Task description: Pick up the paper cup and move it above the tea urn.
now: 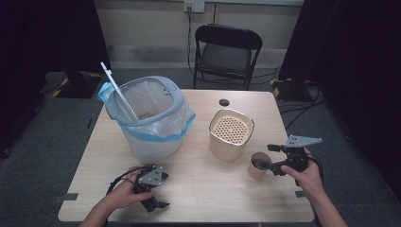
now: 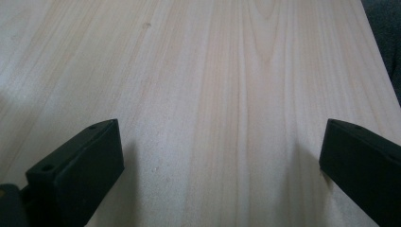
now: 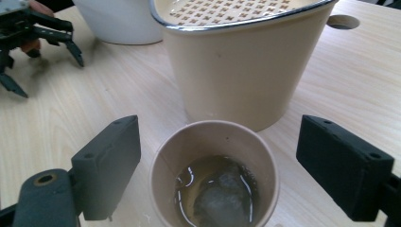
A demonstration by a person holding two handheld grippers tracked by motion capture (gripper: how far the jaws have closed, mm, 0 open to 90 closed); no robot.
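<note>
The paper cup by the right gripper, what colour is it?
The paper cup is light tan, with brownish liquid inside; the right gripper view shows it best.

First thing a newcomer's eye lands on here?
Likely the paper cup near the table's right edge, holding brownish liquid and a soggy lump, with the right gripper open around it, pads apart from its wall. Just behind stands the beige container with a perforated top, and left of that a bag-lined white bin.

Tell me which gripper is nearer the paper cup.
Right. The right gripper has its open jaws on either side of the paper cup; the left gripper rests far across the table.
</note>
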